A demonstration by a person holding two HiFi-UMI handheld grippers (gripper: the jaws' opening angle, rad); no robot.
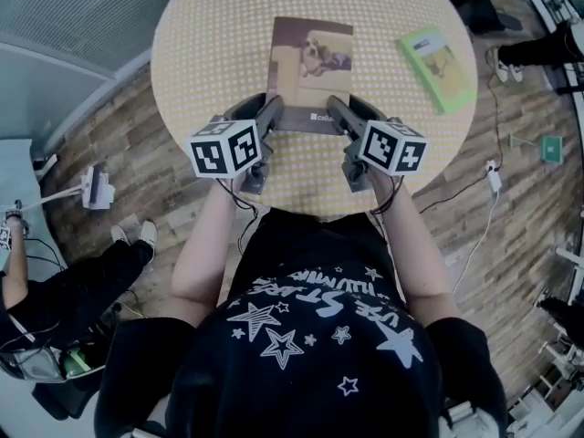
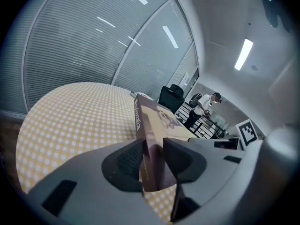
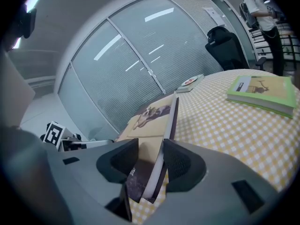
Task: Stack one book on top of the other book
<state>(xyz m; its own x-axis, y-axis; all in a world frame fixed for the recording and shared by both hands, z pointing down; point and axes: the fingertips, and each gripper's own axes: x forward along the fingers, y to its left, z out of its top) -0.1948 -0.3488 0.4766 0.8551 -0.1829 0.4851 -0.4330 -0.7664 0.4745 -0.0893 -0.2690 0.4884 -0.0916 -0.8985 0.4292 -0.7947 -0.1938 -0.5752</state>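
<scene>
Round table (image 1: 196, 57) under a yellow-and-white checked cloth, on a wood-plank floor (image 1: 119, 167): one brown book with a dog pictured on its cover (image 1: 312, 62) was over the middle, held at both near corners. The left gripper (image 1: 270, 117) had its jaws clamped on the left near corner and the right gripper (image 1: 339, 117) on the right; one green book (image 1: 438, 67) lay flat by the table's right edge, well apart

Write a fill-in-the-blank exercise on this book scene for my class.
The left gripper and right gripper each clamp the brown book, whose cover shows a ___.
The other book, lying flat on the table, is coloured ___.
In the head view, that book lies to the brown book's ___.
Missing words: dog, green, right.
</scene>
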